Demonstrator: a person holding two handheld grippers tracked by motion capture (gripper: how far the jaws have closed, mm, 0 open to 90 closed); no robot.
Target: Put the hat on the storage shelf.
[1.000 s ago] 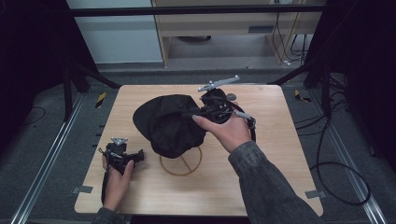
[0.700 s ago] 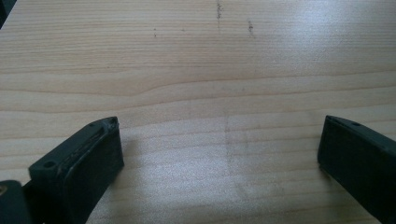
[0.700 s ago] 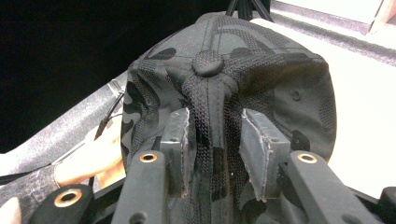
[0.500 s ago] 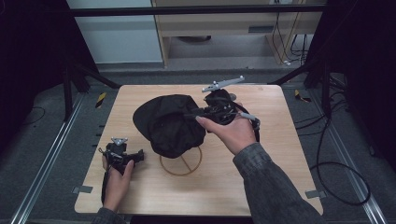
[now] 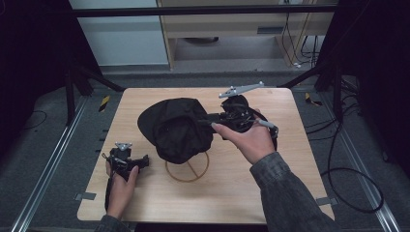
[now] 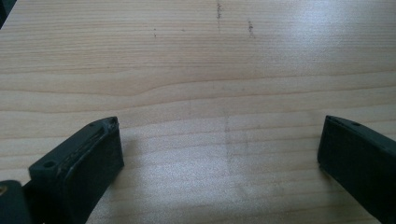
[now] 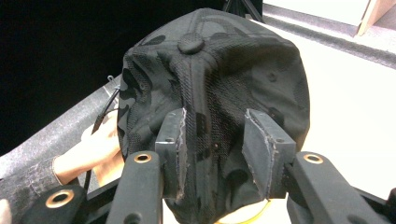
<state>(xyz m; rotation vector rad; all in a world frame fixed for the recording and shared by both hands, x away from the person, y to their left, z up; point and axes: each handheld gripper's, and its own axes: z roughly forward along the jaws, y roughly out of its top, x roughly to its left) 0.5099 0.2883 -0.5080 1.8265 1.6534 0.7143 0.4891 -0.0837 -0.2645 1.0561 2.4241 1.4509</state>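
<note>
A black cap sits on a wooden stand with a ring base in the middle of the table. My right gripper points at the cap's right side from the right. In the right gripper view the cap's crown with its top button lies just beyond the jaws. They stand parted, their inner faces bare, and the fabric lies at their tips. My left gripper rests on the table at the front left. Its jaws are wide apart over bare wood.
The light wooden table has free room at the front and right. A hand and sleeve lie beyond the cap in the right gripper view. Metal rails, cables and dark floor surround the table.
My right hand with its gripper has edged slightly to the right beside the cap. The cap and the left hand have kept still.
</note>
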